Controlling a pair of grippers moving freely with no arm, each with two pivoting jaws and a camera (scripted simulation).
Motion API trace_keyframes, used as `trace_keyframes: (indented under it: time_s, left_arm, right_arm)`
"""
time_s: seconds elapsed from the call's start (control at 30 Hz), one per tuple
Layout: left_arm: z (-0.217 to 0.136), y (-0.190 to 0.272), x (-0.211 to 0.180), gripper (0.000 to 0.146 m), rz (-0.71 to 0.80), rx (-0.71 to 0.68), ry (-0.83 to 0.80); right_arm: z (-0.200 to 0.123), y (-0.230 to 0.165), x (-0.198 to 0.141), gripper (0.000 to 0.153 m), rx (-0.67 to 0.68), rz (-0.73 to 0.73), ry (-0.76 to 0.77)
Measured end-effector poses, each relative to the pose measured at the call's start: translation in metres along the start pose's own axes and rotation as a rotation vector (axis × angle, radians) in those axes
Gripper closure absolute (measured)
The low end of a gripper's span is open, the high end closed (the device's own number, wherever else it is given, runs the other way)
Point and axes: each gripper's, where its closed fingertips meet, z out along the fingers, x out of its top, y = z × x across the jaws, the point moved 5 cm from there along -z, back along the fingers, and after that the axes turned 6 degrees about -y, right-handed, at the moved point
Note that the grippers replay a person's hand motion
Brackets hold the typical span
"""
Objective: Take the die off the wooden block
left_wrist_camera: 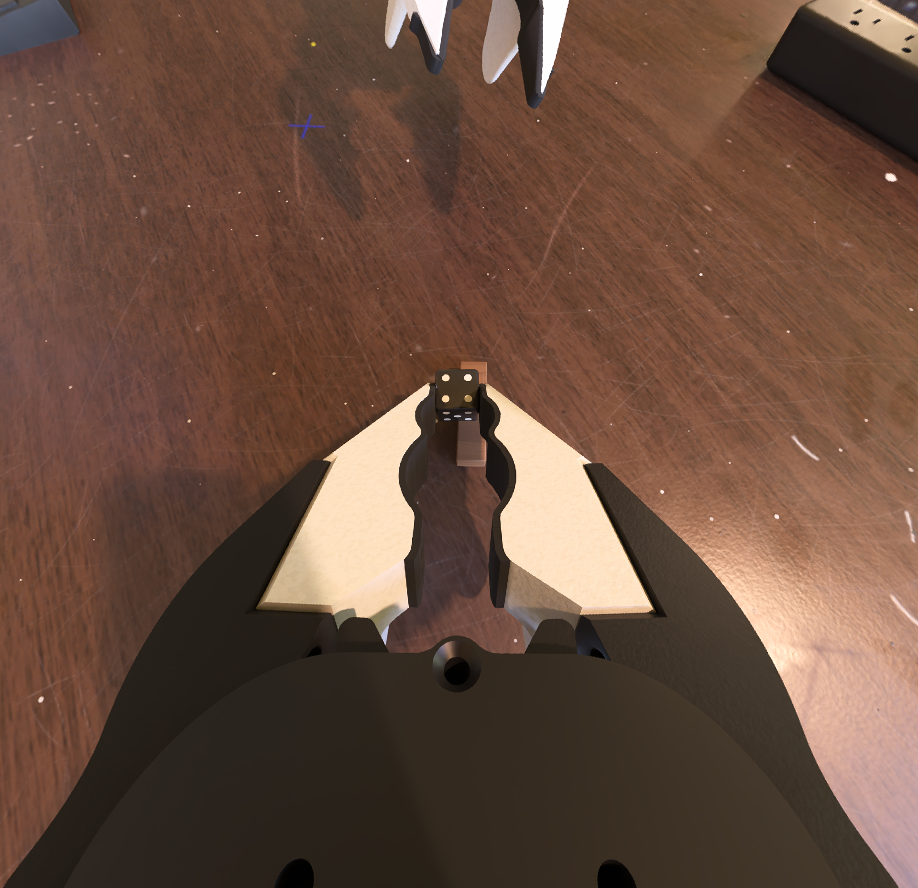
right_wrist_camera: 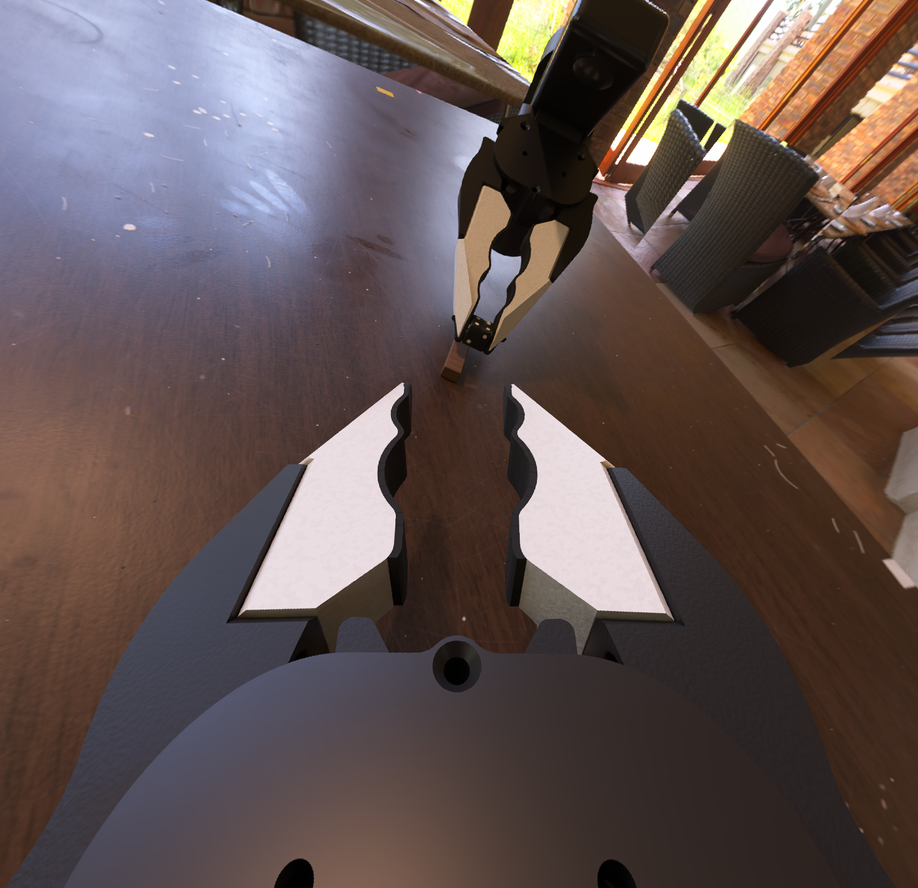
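Observation:
A small black die [left_wrist_camera: 456, 397] with pale pips sits between the fingertips of my left gripper [left_wrist_camera: 456, 401], which is shut on it. A thin wooden block [left_wrist_camera: 471, 447] lies on the table just under and beside the die. In the right wrist view the left gripper [right_wrist_camera: 481, 340] points down, holding the die [right_wrist_camera: 480, 335] a little above the block [right_wrist_camera: 454, 363]. I cannot tell whether die and block touch. My right gripper [right_wrist_camera: 457, 392] is open and empty, hovering a short way from the block. It also shows at the top of the left wrist view [left_wrist_camera: 484, 81].
The dark scratched wooden table [left_wrist_camera: 198, 293] stretches all around. A black power strip [left_wrist_camera: 854, 59] lies at the far right and a grey box [left_wrist_camera: 30, 14] at the far left. Wicker chairs [right_wrist_camera: 735, 218] stand beyond the table edge in the right wrist view.

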Motion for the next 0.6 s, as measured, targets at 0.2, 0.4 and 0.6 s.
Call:
trace_keyframes:
  time_s: [0.2, 0.4, 0.6]
  left_arm:
    - [0.0018, 0.0006, -0.0006, 0.130, 0.008, 0.001, -0.014]
    - [0.0023, 0.0012, -0.0005, 0.130, 0.008, -0.001, -0.011]
    - [0.0019, 0.0007, -0.0002, 0.130, 0.004, -0.004, -0.002]
  right_arm:
    - [0.0019, -0.0001, 0.0045, 0.116, -0.040, -0.019, 0.025]
    - [0.0050, -0.0015, 0.0030, 0.116, -0.112, -0.069, 0.004]
    - [0.0078, -0.0085, 0.0033, 0.116, -0.199, -0.169, -0.014]
